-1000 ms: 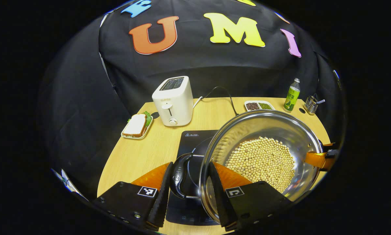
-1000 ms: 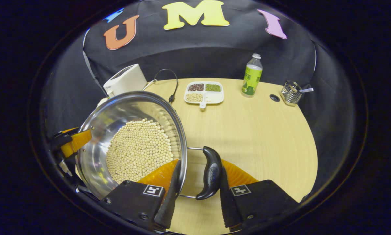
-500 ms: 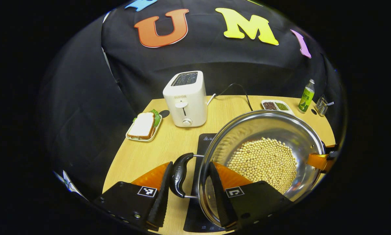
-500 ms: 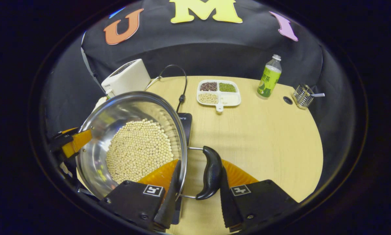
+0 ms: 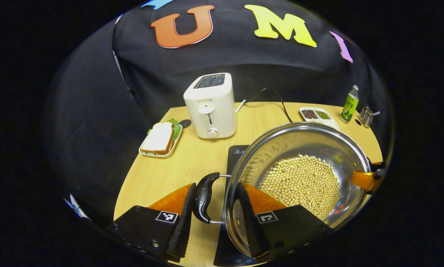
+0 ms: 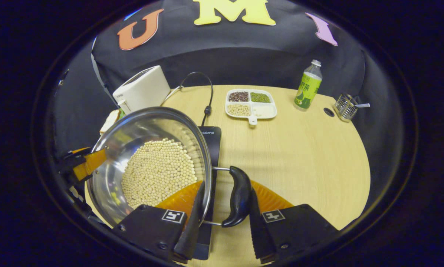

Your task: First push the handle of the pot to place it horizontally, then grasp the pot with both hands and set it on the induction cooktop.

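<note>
Left gripper view: left tongs [image 5: 213,207] clamp pot [image 5: 299,148] handle and rim, right tongs [image 6: 222,211] likewise; pot over cooktop [image 6: 210,137], heavy with beans, slippery steel; keep level.

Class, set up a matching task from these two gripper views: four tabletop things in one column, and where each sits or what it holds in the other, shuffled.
Things:
1. pot
2. toaster
3. sandwich
4. green bottle

Descriptions:
A. lies on a small tray left of the toaster
B. holds pale beans, gripped at both handles
C. stands between the divided dish and the wire holder
D. white, upright, cord trailing behind

Pairs: 1-B, 2-D, 3-A, 4-C
</note>
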{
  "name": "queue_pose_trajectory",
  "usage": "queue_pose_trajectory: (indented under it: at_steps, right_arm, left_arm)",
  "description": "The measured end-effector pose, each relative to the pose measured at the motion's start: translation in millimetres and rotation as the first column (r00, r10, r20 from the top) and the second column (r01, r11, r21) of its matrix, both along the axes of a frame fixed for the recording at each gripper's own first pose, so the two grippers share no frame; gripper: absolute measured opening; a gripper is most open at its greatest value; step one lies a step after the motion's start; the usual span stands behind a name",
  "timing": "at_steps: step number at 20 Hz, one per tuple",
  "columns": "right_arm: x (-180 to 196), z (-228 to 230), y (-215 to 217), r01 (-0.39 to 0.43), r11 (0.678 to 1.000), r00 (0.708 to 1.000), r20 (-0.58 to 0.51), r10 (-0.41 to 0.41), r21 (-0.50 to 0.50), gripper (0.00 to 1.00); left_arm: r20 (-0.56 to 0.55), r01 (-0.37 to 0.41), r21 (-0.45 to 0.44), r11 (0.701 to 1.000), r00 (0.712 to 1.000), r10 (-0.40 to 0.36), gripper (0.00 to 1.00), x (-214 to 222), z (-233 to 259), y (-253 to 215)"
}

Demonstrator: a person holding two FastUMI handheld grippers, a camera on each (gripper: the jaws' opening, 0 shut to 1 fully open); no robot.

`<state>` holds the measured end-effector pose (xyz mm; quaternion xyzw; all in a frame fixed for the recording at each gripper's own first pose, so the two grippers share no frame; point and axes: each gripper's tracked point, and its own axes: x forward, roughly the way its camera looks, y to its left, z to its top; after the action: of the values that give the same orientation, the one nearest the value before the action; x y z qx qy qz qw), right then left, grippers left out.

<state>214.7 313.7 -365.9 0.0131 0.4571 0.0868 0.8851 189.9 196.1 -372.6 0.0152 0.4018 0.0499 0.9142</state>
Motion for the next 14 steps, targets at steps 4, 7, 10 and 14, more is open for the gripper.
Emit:
queue_pose_trajectory:
  at_steps: [4,7,10,14]
  right_arm:
    - [-1,0,-1,-0.005,1.000,1.000,0.005,0.005,-0.006,0.62]
    - [0,1,-1,-0.001,1.000,1.000,0.007,0.001,0.005,0.63]
    - [1,-1,-3,-0.011,1.000,1.000,0.017,0.011,-0.009,0.65]
    - [-4,-5,-3,0.017,0.999,1.000,0.009,-0.018,0.043,0.85]
  left_arm:
    - [0.015,0.000,0.011,1.000,1.000,0.000,0.63,0,1,2]
    - [0.017,0.017,0.017,1.000,1.000,-0.017,0.64,0,2,3]
    - [0.039,0.020,0.006,1.000,0.999,-0.020,0.65,3,2,2]
    - [0.032,0.029,-0.056,0.998,0.999,-0.027,0.80,-3,2,-7]
